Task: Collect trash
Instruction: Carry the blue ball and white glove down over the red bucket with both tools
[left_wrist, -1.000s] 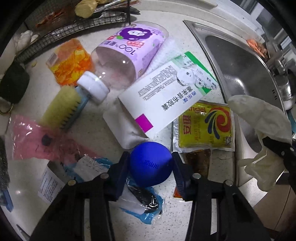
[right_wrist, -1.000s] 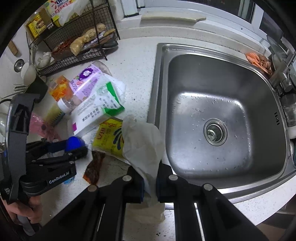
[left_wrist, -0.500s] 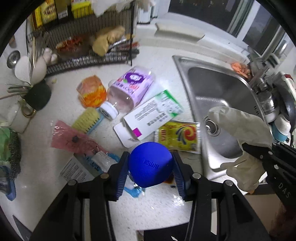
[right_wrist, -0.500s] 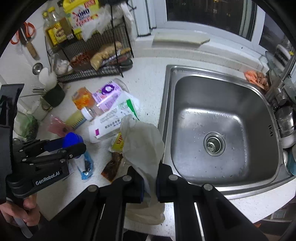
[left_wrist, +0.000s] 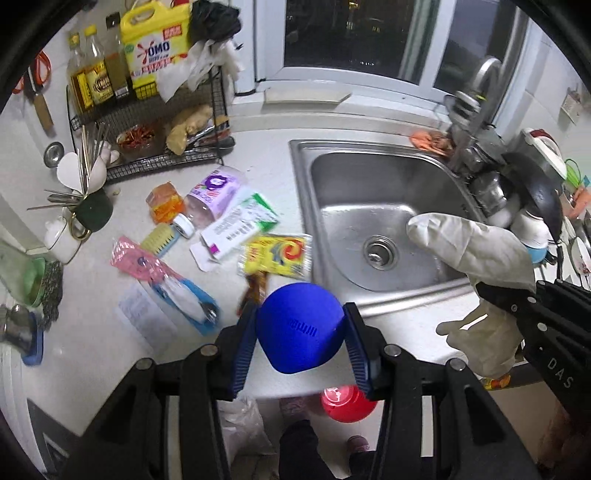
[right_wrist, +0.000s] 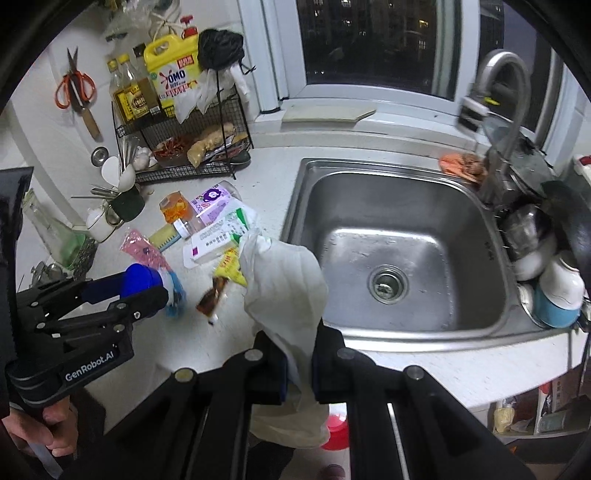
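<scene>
Two pieces are being carried off — the left tongs (left_wrist: 301, 334) pinching a blue cap (left_wrist: 300, 331) at lower centre, the right tongs (right_wrist: 297, 363) pinching a white glove (right_wrist: 284, 280) — while wrappers, a medicine box (left_wrist: 239, 229) and a purple bottle (left_wrist: 212, 195) are waiting mid-left on the worktop (left_wrist: 258, 155).

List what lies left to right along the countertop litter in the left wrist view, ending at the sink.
Pink plastic wrapper → yellow scrub brush → white-capped purple-labelled clear bottle → yellow sauce sachet → stainless steel sink.
</scene>
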